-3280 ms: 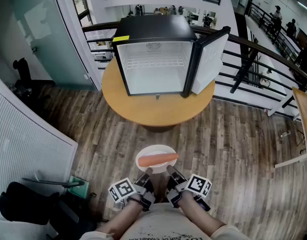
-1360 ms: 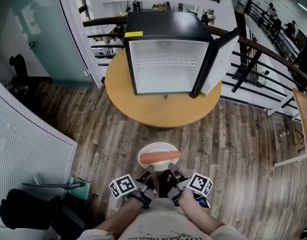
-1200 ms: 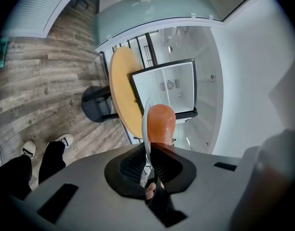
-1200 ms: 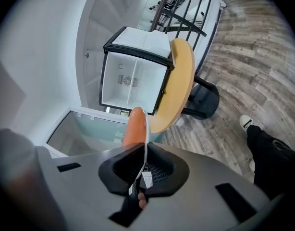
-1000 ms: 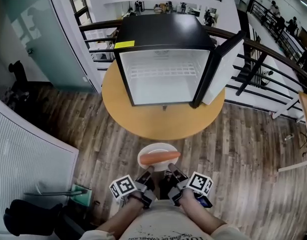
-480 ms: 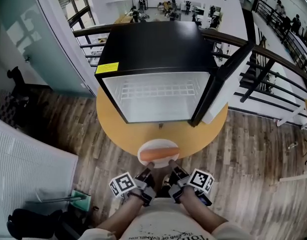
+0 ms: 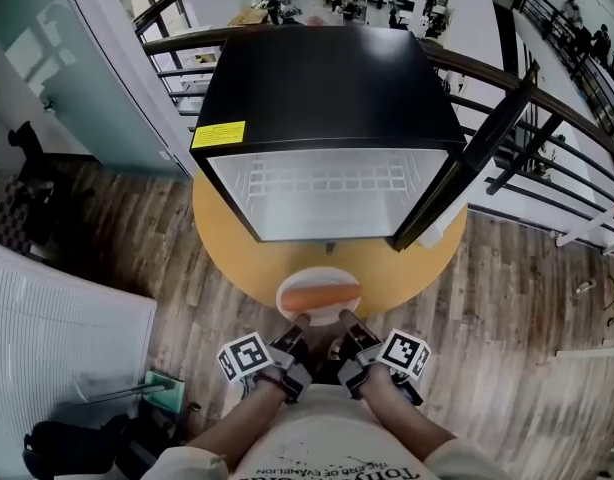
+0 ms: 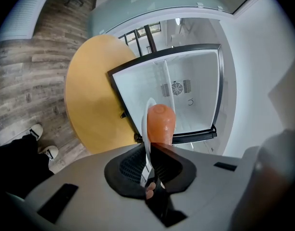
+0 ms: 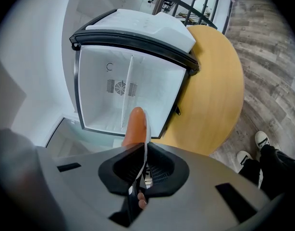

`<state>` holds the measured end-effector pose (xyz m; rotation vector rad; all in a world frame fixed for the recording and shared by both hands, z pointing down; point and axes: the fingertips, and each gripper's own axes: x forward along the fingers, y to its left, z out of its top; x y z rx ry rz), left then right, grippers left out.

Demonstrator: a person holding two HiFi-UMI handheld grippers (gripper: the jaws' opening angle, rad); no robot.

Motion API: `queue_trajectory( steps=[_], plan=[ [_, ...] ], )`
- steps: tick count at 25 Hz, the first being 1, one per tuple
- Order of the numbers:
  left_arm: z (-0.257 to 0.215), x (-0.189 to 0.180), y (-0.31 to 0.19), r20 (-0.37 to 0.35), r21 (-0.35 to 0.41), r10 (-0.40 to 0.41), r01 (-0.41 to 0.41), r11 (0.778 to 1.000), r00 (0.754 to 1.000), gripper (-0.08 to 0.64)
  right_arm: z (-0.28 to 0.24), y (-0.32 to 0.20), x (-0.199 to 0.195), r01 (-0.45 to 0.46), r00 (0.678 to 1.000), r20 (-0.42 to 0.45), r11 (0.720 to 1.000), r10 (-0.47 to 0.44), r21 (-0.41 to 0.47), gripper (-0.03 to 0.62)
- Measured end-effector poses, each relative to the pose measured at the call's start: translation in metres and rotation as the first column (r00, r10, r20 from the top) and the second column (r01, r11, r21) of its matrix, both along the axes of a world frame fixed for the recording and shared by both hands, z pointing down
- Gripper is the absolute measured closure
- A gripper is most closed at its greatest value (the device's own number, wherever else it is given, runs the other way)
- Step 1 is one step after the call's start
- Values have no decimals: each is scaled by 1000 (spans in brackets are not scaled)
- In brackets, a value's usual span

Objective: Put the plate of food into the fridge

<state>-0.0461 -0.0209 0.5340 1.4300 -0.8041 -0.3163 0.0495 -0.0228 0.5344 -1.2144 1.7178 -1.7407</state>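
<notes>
Holding plate (image 7: pixel 317 276) with orange food (image 7: pixel 320 299) by near rim: left tool (image 7: pixel 299 320), right tool (image 7: pixel 344 318) both pinched narrow on it. Hovering over worktop (image 7: pixel 237 258) edge, before open fridge (image 7: pixel 327 98). Not yet inside; remaining: slide in, release.

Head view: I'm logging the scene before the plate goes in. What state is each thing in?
fridge: open, standing on the round table.
fridge door: swung wide to the right.
wire shelf: in place, bare.
plate: held at its near rim by both grippers, outside the fridge.
orange food: lying on the plate.
left gripper: shut on the plate's rim.
right gripper: shut on the plate's rim.
</notes>
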Motion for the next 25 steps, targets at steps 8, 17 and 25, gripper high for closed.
queue_trajectory(
  steps=[8, 17, 25],
  plan=[
    [5, -1, -32, -12, 4, 65, -64, 998, 998, 517, 5, -25, -1, -59, 998, -15, 998, 58, -15, 555],
    [17, 7, -73, -15, -8, 61, -61, 998, 998, 517, 17, -64, 8, -97, 995, -23, 995, 96, -16, 555],
    [36, 15, -107, -20, -25, 49, -49, 998, 999, 517, 34, -99, 16, -110, 993, -40, 993, 109, -35, 555]
  ],
)
